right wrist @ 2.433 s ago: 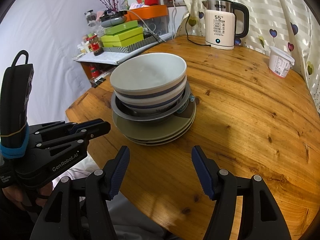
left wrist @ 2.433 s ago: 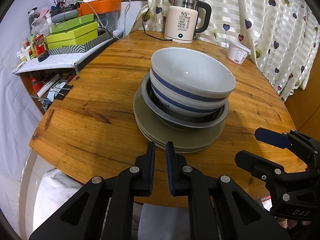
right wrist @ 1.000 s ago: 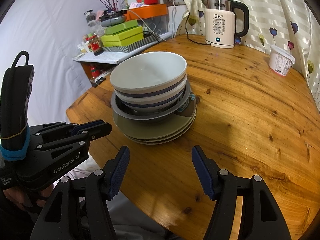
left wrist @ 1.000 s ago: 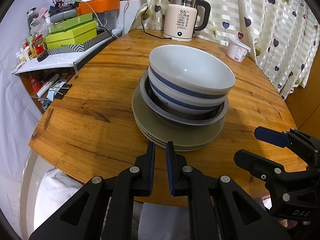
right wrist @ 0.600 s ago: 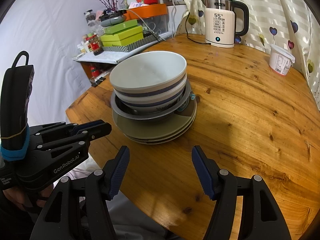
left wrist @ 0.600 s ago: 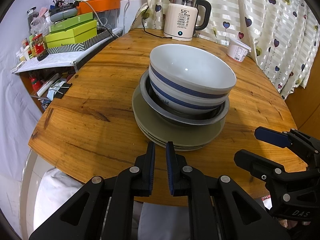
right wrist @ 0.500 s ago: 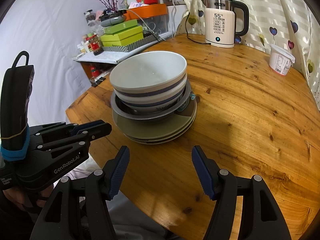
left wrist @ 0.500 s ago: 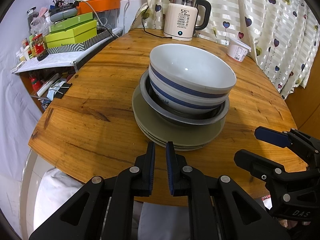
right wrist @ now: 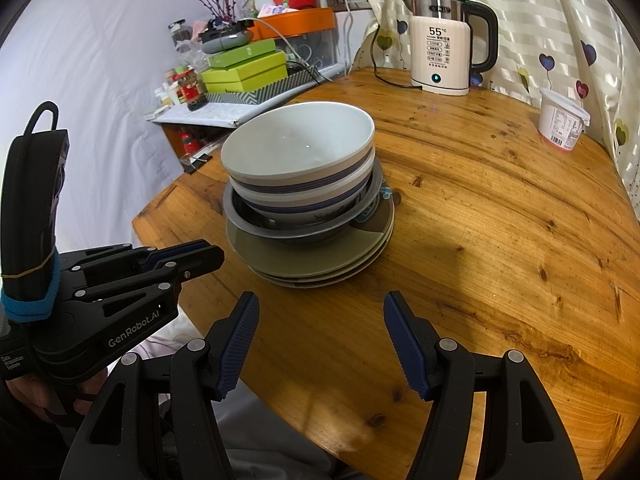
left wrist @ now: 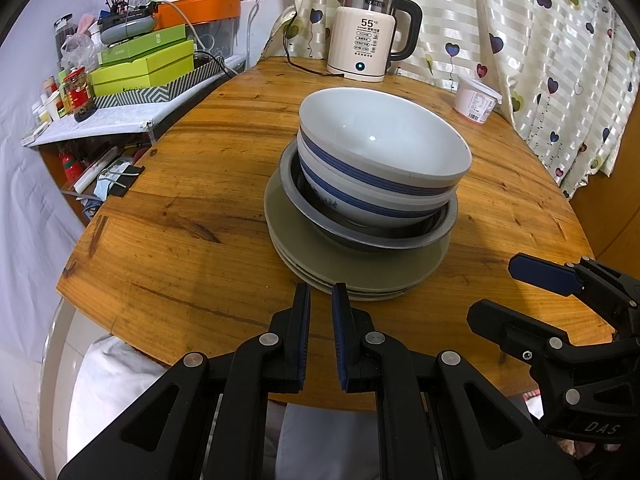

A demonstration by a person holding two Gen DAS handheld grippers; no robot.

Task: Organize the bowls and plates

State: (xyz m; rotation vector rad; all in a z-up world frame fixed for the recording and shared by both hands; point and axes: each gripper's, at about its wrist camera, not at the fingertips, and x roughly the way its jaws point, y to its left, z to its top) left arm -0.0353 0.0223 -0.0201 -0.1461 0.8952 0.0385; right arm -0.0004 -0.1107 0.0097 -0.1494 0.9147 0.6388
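Wooden table (left wrist: pixel 192 208): stacked dishes (left wrist: pixel 372 200) ahead of both grippers

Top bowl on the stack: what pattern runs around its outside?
White top bowl with blue bands around its outside, clearest in the left wrist view.

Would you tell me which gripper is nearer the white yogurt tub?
Right gripper: the white yogurt tub stands far on its side; left gripper is beyond it.

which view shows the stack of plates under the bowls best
The right wrist view: the plates show their stacked rim edges, at least three of them, plus a patterned patch on the top plate beside the metal bowl. The left wrist view shows the plates nearer, edges less distinct, pattern hidden.
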